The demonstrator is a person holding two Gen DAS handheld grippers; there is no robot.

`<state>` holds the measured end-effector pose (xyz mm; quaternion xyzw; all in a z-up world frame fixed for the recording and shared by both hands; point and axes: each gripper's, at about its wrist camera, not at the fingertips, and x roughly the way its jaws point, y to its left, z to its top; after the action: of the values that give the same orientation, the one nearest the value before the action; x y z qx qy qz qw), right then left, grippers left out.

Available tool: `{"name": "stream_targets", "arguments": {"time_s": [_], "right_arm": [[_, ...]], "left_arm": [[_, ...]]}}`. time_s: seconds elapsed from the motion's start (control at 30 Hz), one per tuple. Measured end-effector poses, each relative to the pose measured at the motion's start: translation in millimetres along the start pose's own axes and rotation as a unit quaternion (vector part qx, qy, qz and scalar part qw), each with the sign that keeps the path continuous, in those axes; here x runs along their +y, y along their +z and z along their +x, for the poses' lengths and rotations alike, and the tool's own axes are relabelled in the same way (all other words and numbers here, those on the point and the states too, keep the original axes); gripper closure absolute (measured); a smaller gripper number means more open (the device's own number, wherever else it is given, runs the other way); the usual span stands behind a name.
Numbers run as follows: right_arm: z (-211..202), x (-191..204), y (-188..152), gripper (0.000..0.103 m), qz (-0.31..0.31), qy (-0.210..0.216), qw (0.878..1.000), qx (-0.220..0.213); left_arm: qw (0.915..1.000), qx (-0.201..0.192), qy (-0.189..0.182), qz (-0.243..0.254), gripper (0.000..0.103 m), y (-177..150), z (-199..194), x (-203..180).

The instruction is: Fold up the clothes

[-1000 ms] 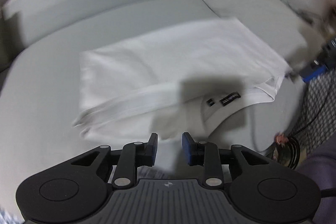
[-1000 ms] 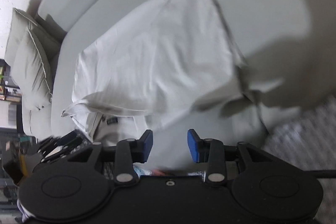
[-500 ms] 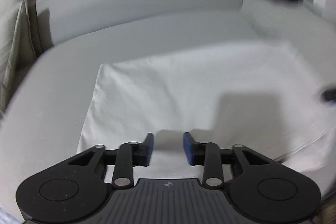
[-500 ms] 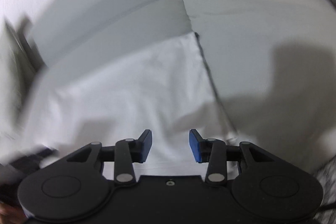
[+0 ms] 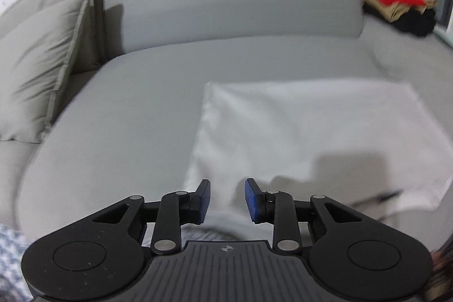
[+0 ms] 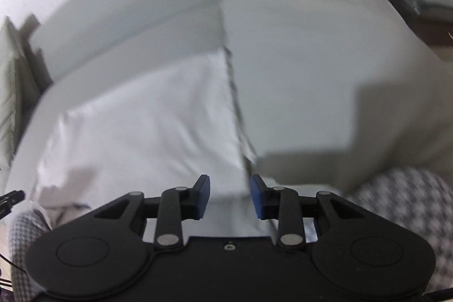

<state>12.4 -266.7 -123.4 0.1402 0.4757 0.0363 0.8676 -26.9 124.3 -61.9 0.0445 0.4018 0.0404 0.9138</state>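
A white garment [image 5: 311, 137] lies folded flat on the grey sofa seat [image 5: 127, 118]. It also shows in the right wrist view [image 6: 147, 126], its right edge along the seam between cushions. My left gripper [image 5: 228, 200] is open and empty, just above the garment's near left corner. My right gripper [image 6: 229, 196] is open and empty, over the garment's near right corner. Neither touches the cloth.
Two beige pillows [image 5: 36, 64] lean at the sofa's left end. A stack of red, tan and black folded clothes [image 5: 399, 4] sits at the far right of the sofa. A checked fabric [image 6: 402, 205] lies near the sofa's front edge.
Both grippers have swung up and back, so the views now look along the sofa. The garment's collar and label have slid out of view. Both grippers stayed open.
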Motion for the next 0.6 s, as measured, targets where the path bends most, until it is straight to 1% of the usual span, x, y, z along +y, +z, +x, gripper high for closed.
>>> {"name": "stream_targets", "arguments": {"time_s": [0.03,0.07,0.13,0.17,0.2,0.27,0.3,0.37,0.43,0.47,0.5,0.53,0.57,0.6], "right_arm": [[4.5,9.4,2.9,0.084,-0.011,0.006,1.0,-0.002],[12.1,21.6,5.4,0.085,-0.023,0.015,1.0,0.0],[29.7,45.7,8.1,0.085,-0.051,0.039,0.998,0.003],[38.3,57.0,9.2,0.085,-0.065,0.05,0.997,0.004],[45.6,63.8,8.4,0.085,-0.073,0.052,0.996,0.008],[60.0,77.0,6.5,0.085,-0.09,0.055,0.994,0.016],[66.0,80.1,2.2,0.085,-0.093,0.049,0.994,0.03],[64.9,77.6,-7.0,0.085,-0.108,0.051,0.992,0.039],[51.0,78.5,-13.0,0.085,-0.113,0.052,0.991,0.05],[46.6,73.9,-11.5,0.085,-0.103,0.053,0.991,0.062],[37.4,69.1,-10.4,0.085,-0.09,0.055,0.992,0.071],[31.1,64.6,-8.5,0.085,-0.078,0.062,0.992,0.071],[24.6,59.9,-6.5,0.085,-0.067,0.07,0.993,0.069],[18.2,54.9,-3.6,0.085,-0.058,0.08,0.993,0.056]], "left_arm": [[1.0,-0.003,-0.002,0.005,0.074,5.5,6.8,-9.0],[0.9999,-0.005,-0.001,0.017,0.074,9.2,13.3,-19.0],[0.9992,0.015,0.008,0.036,0.073,8.6,27.1,-35.0],[0.9986,0.026,0.012,0.045,0.071,8.1,34.0,-42.7],[0.9977,0.037,0.017,0.055,0.069,7.5,40.9,-50.5],[0.9952,0.058,0.026,0.074,0.069,6.3,54.7,-66.1],[0.9948,0.057,0.028,0.08,0.069,1.8,53.7,-66.4],[0.9935,0.056,0.028,0.095,0.069,-7.6,46.2,-60.2],[0.9933,0.063,0.025,0.094,0.069,-11.4,36.5,-47.9],[0.9932,0.067,0.023,0.092,0.069,-13.1,31.6,-41.6],[0.9941,0.065,0.019,0.085,0.069,-13.0,25.3,-34.1],[0.9959,0.055,0.012,0.071,0.069,-11.6,18.5,-27.0],[0.9975,0.042,0.004,0.056,0.069,-10.1,11.8,-20.0],[0.9987,0.029,-0.002,0.043,0.069,-6.5,8.7,-16.1]]}}
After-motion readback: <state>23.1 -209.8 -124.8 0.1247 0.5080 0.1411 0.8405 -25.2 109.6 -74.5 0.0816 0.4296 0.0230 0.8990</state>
